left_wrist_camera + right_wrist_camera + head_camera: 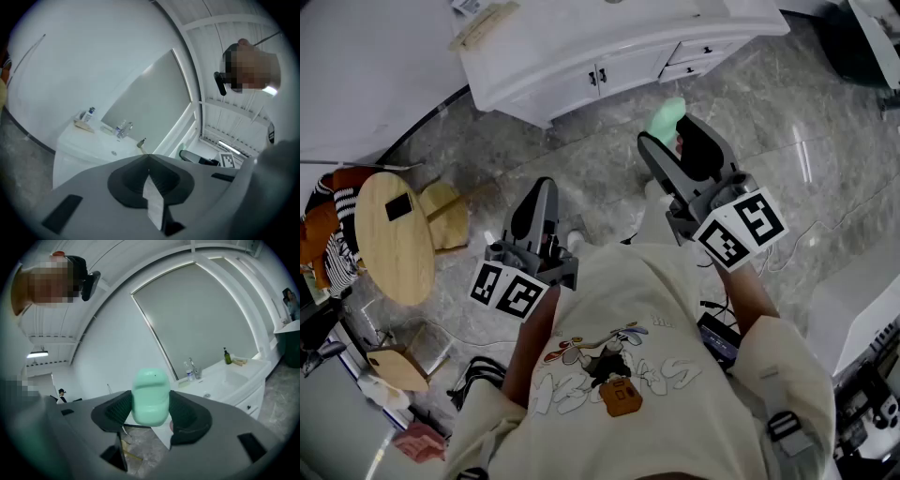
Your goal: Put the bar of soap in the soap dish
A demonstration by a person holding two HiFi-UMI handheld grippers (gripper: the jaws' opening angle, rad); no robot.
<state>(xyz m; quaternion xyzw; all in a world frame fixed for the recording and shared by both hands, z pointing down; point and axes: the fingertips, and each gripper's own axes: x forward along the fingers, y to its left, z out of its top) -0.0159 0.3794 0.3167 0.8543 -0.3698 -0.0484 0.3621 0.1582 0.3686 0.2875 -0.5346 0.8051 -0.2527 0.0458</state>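
Soap bar [150,397], mint green, rounded, smooth, upright.

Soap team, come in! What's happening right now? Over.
Right gripper shut on green soap bar. Left gripper shut, empty. Soap not delivered; vanity ahead, across the floor.

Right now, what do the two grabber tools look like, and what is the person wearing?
Both grabbers are grey plastic with black ribbed pads inside the jaws. The left gripper and the right gripper each carry a white cube printed with black square markers. The person wears a cream T-shirt with a cartoon print on the front.
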